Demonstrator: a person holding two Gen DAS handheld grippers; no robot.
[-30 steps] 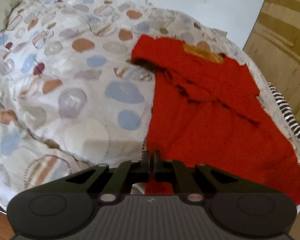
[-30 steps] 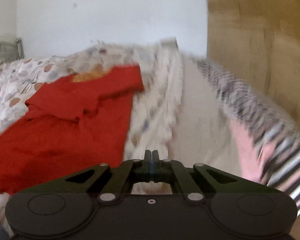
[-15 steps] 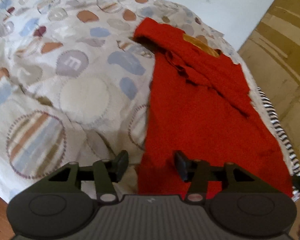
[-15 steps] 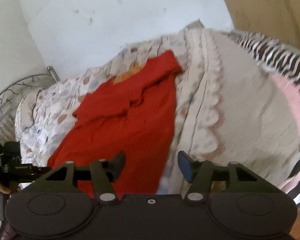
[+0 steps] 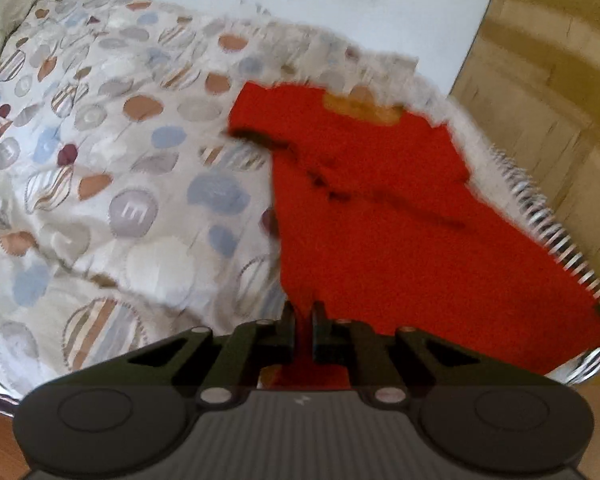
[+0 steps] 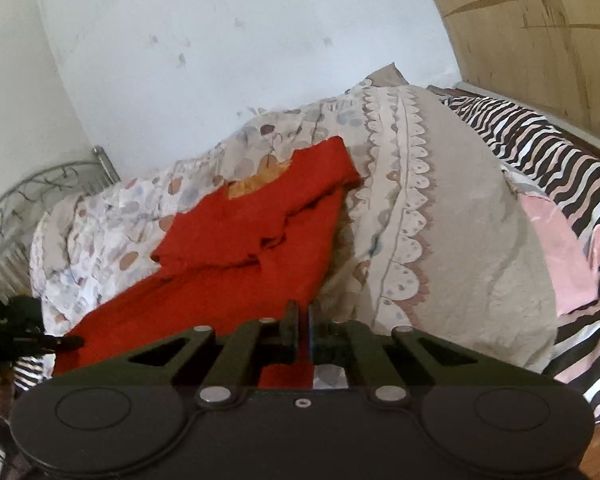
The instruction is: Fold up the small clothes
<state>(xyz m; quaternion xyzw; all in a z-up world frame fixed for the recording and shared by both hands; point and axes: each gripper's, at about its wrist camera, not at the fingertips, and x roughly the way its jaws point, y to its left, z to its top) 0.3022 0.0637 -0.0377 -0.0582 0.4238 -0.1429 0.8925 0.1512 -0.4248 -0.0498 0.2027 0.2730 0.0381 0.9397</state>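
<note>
A small red garment [image 5: 380, 220] with an orange neck lining lies flat on the bed, neck toward the wall. My left gripper [image 5: 303, 314] is at its near left hem corner, jaws closing tight with red cloth pinched between them. In the right wrist view the same garment [image 6: 240, 240] runs from the middle down to the fingers. My right gripper [image 6: 303, 314] is closing tight on its near right hem corner, red cloth showing under the fingers. The left gripper [image 6: 60, 342] appears at that view's left edge, holding the other corner.
A duvet [image 5: 140, 200] printed with round shapes covers the bed. A striped sheet [image 6: 560, 152] and a pink cloth [image 6: 560, 248] lie to the right. A wooden panel [image 5: 540, 80] stands on the right, a metal bedhead [image 6: 40, 188] at the far left.
Both grippers, shut a second ago, opened over the near hem and have now shut on it. Both have lifted a little with the cloth.
</note>
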